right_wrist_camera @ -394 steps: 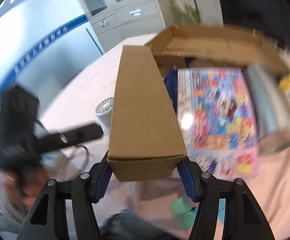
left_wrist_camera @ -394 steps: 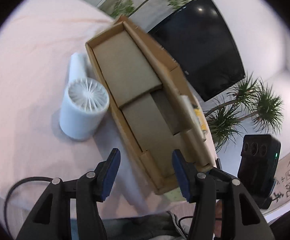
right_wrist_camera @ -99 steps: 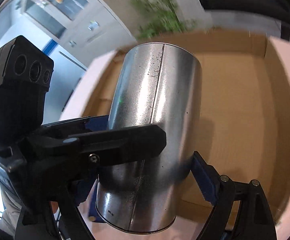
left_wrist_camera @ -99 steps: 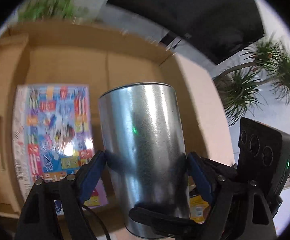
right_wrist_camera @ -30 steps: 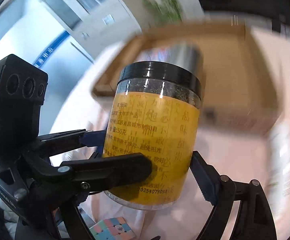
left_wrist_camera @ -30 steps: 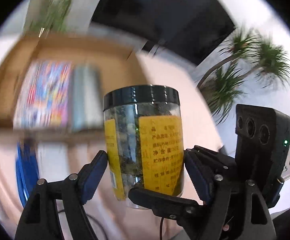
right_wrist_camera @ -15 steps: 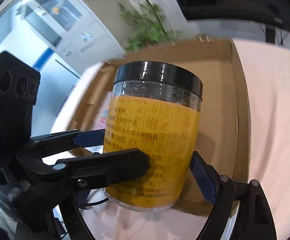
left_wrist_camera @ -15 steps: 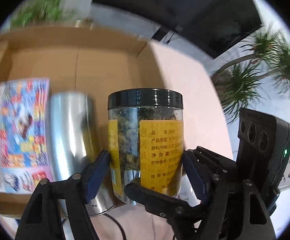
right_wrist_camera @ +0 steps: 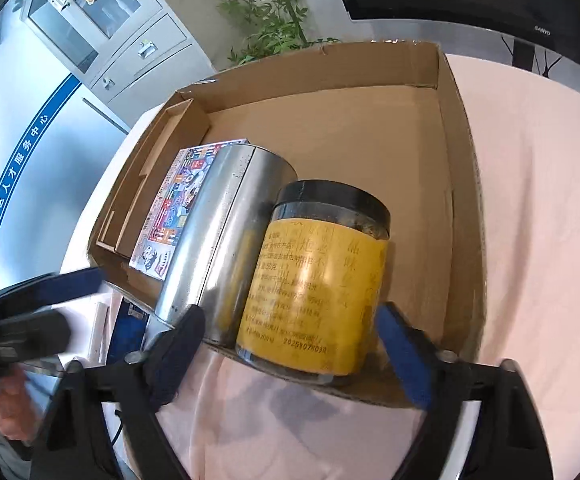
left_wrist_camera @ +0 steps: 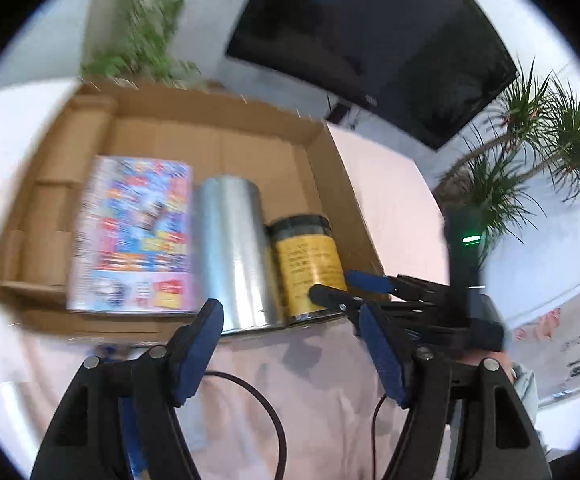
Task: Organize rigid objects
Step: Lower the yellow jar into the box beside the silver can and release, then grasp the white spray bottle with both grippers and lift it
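An open cardboard box point(left_wrist_camera: 338, 172) point(right_wrist_camera: 460, 168) lies on the pink cloth. Inside it lie a colourful flat pack point(left_wrist_camera: 133, 236) point(right_wrist_camera: 177, 204), a silver metal can point(left_wrist_camera: 231, 252) point(right_wrist_camera: 225, 232) and a jar with a black lid and yellow label point(left_wrist_camera: 308, 264) point(right_wrist_camera: 322, 288), side by side. My left gripper point(left_wrist_camera: 290, 344) is open and empty, pulled back from the box's near wall. My right gripper point(right_wrist_camera: 290, 352) is open, its fingers either side of the jar's base without holding it; it also shows in the left wrist view point(left_wrist_camera: 350, 284).
A pink cloth point(left_wrist_camera: 322, 408) point(right_wrist_camera: 542, 240) covers the table. A black cable point(left_wrist_camera: 265, 408) loops on it near my left gripper. Blue items point(right_wrist_camera: 127, 320) lie left of the box. A dark TV screen point(left_wrist_camera: 374, 36) and plants point(left_wrist_camera: 530, 152) stand behind.
Both grippers held the jar above the box; now the jar lies in the box beside the silver can. Both grippers have opened, and the left one has drawn back.
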Tool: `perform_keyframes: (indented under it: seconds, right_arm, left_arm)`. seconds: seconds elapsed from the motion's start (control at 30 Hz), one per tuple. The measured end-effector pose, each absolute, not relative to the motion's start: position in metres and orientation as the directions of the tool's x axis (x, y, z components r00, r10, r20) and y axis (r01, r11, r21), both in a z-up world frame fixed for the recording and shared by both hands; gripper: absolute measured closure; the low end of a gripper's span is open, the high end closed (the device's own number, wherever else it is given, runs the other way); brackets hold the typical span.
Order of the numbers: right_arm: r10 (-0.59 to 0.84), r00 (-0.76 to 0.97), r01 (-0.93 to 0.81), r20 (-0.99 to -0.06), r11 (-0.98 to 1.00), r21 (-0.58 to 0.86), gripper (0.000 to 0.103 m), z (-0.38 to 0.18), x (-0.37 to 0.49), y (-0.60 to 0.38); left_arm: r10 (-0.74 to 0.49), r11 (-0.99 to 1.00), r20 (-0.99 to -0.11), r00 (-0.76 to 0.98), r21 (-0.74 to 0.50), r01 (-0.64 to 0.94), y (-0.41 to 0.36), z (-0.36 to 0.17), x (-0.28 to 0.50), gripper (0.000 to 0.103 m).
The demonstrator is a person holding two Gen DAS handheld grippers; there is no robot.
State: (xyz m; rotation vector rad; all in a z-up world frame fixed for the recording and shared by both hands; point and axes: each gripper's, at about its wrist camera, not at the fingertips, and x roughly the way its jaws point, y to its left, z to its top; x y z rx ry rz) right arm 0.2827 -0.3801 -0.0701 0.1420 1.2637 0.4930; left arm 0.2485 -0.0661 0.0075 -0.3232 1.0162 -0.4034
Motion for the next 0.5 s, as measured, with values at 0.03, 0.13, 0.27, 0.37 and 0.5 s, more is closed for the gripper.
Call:
perform_keyframes:
  seconds: [0.03,0.13,0.27,0.37,0.5]
  right_arm:
    - [0.415,0.227,-0.276,-0.881,0.895,0.351,0.038,-0.066,0.283,-0.374]
    - [0.452,0.253,-0.294,-0.855,0.878,0.377,0.038,-0.054,0.267,-0.372]
    - [0.463,0.417,-0.322,-0.782,0.88,0.35,0.012,-0.015,0.218,-0.4]
    - [0.398,0.506,-0.284,-0.765,0.915,0.288,0.004,-0.005,0.182,-0.433]
    - [0.244,0.427,-0.098,-0.871,0.97,0.224,0.022,-0.058,0.159,-0.492]
  left_arm:
    - [-0.441,0.894,-0.743,0.503,-0.412,0.175,-0.06,0.018,0.237,0.034]
    - [-0.356,0.933,-0.689,0.632,-0.307,0.19,-0.047,0.056,0.202,0.026]
    - [-0.187,0.98,-0.516,0.836,-0.153,0.125,-0.039,0.078,0.152,0.001]
    - [-0.111,0.993,-0.566,0.817,-0.094,0.07,-0.036,0.054,0.145,0.001]
    - [-0.175,0.984,-0.675,0.716,-0.15,0.099,-0.037,-0.003,0.138,0.001]
